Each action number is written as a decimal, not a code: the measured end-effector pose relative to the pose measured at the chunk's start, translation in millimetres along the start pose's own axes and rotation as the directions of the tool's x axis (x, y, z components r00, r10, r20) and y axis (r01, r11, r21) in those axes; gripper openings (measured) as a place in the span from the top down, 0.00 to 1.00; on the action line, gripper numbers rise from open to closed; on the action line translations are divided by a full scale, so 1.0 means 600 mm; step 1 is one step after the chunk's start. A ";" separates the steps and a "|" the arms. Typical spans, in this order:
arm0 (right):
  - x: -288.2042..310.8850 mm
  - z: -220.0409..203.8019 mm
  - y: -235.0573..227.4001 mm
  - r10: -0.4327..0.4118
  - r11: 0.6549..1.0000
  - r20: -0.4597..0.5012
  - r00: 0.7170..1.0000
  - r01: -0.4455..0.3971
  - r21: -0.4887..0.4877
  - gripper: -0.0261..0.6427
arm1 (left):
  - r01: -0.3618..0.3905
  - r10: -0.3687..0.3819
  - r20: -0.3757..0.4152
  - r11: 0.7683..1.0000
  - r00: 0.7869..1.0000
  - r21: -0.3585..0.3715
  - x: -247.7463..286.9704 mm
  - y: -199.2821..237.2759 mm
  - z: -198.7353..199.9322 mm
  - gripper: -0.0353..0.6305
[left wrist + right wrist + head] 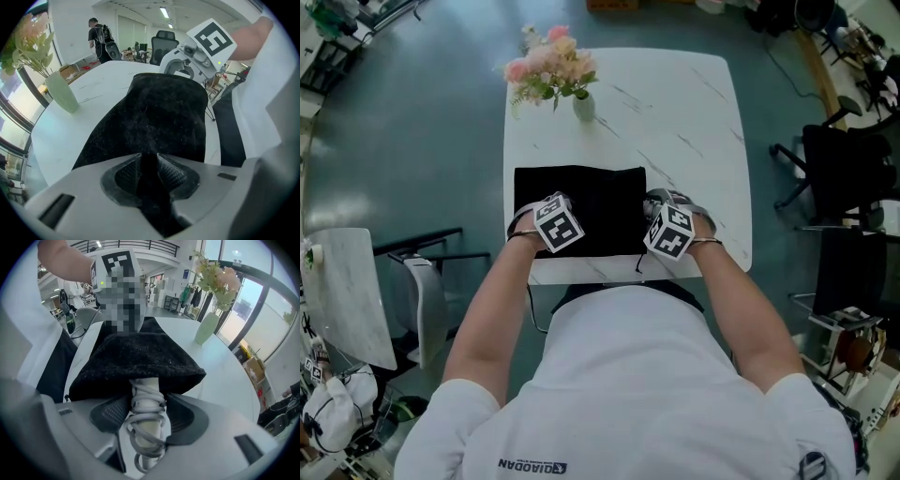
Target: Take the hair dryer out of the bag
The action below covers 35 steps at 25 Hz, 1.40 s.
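Hair dryer [147, 423]: on the white desk [675, 112] at its near edge, mostly inside the black bag [581, 202], cord-wrapped handle sticking out at the right end. Gripped round that handle by right claw [147, 400]. Bag's left end pinched in left claw [149, 163], closed on fabric.

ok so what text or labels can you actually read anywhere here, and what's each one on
"QIAODAN": printed on the white shirt, beside a small logo.
Marker cubes: black and white square patterns only, no words.
Black bag: no print visible.
Anything in the background rooms: too small or blurred to read.
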State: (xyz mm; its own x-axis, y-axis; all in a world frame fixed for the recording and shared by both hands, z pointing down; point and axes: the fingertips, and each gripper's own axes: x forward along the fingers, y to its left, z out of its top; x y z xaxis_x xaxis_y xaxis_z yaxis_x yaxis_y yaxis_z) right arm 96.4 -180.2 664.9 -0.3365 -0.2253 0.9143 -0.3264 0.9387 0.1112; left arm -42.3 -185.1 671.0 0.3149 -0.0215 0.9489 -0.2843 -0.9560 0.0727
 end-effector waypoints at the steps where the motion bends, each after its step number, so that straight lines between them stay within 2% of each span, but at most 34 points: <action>1: 0.000 0.000 0.000 -0.001 1.000 0.000 1.000 0.001 -0.002 0.58 | -0.002 0.002 0.003 1.000 1.000 -0.006 0.002 -0.002 0.000 0.79; 11: 0.007 -0.004 0.004 0.003 1.000 -0.019 1.000 -0.003 -0.005 0.58 | -0.031 0.030 -0.022 0.999 0.999 -0.044 0.027 -0.012 -0.013 0.87; 21: 0.005 -0.009 -0.001 0.000 1.000 -0.021 1.000 0.000 0.011 0.60 | -0.028 0.026 -0.012 0.989 1.000 -0.144 0.030 -0.008 -0.013 0.87; 35: -0.034 -0.092 -0.020 -0.029 0.998 -0.043 0.999 0.032 0.056 0.60 | -0.031 0.029 -0.008 0.980 1.000 -0.195 0.030 -0.003 -0.017 0.88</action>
State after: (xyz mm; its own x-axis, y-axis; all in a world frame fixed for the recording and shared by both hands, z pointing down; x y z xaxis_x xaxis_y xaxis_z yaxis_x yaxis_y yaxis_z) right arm 155.6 -172.3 666.6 -0.2885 -0.2413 0.9266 -0.3857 0.9150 0.1182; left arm -45.2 -180.7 691.2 0.2989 -0.0472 0.9531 -0.4646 -0.8796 0.1021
